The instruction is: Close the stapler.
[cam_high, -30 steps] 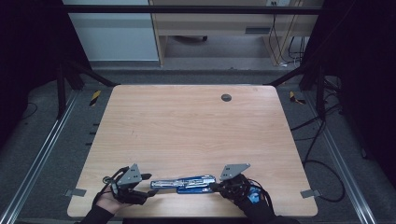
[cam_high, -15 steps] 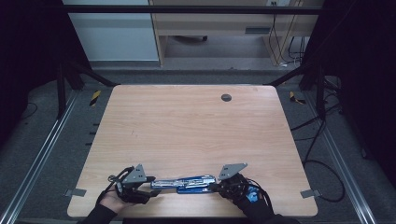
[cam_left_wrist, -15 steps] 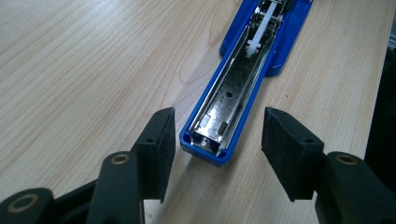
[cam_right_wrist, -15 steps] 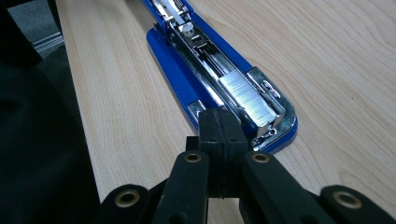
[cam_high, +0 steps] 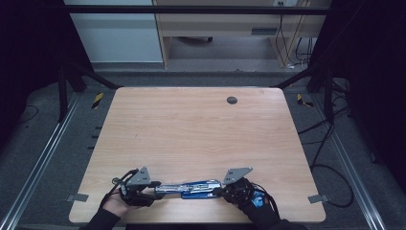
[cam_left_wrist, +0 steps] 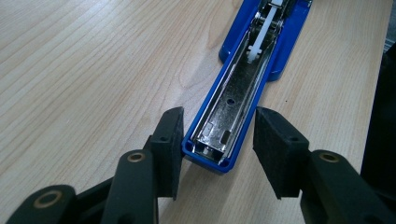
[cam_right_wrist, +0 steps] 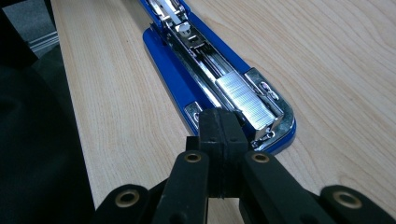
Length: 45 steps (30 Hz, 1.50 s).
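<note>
A blue stapler (cam_high: 189, 188) lies folded open and flat near the table's front edge, its metal channel facing up (cam_left_wrist: 233, 93). My left gripper (cam_high: 155, 189) is at its left end. The jaws (cam_left_wrist: 217, 149) straddle the tip of the blue arm and have just been closing. The left pad (cam_left_wrist: 170, 144) is at the blue edge, while the right pad (cam_left_wrist: 275, 149) stands off with a gap. My right gripper (cam_high: 221, 191) is at the other end, jaws shut (cam_right_wrist: 223, 126), tips against the base's end beside a strip of staples (cam_right_wrist: 245, 100).
The wooden table (cam_high: 191, 134) has a round dark grommet (cam_high: 231, 100) at the far middle. Its front edge runs just below both hands. Metal rails flank the table, cables (cam_high: 330, 139) trail on the floor at the right, and a cabinet (cam_high: 115, 33) stands behind.
The left gripper's jaws have narrowed around the stapler's left end. The right gripper and the stapler have stayed where they were.
</note>
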Tool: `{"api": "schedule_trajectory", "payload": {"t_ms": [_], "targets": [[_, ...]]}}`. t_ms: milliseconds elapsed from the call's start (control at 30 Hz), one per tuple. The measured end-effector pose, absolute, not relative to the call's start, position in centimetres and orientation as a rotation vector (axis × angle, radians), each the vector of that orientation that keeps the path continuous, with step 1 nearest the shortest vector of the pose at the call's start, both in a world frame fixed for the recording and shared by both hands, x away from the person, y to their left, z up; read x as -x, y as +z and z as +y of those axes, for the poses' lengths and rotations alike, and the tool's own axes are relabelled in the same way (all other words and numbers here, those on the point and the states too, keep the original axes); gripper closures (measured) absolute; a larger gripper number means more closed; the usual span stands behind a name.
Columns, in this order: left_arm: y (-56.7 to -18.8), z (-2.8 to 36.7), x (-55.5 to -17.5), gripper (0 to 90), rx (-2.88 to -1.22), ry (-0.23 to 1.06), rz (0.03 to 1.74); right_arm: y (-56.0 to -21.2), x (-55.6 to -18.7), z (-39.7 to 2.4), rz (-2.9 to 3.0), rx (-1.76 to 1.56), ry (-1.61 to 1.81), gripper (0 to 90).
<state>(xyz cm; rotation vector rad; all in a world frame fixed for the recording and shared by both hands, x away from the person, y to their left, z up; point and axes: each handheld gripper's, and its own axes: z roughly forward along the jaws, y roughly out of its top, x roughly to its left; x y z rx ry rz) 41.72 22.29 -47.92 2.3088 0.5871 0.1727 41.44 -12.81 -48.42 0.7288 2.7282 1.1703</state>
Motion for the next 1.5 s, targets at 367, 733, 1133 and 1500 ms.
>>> {"api": "schedule_trajectory", "payload": {"t_ms": [367, 733, 1133, 1500], "targets": [[-47.4, 22.3, -41.8, 54.0, -2.314, 0.177, 0.574, -48.4, -41.5, -12.8, 2.729, -0.725, 1.17, 90.0], [-46.7, 22.6, -41.8, 55.9, -2.285, 0.173, 0.56, -48.5, -41.6, -12.8, 2.73, -0.726, 1.172, 90.0], [-46.4, 22.5, -41.7, 56.2, -2.271, 0.182, 0.565, -48.4, -41.6, -12.8, 2.731, -0.726, 1.172, 90.0], [-45.9, 22.5, -41.7, 56.9, -2.245, 0.192, 0.557, -48.4, -41.6, -12.8, 2.73, -0.728, 1.172, 90.0]]}}
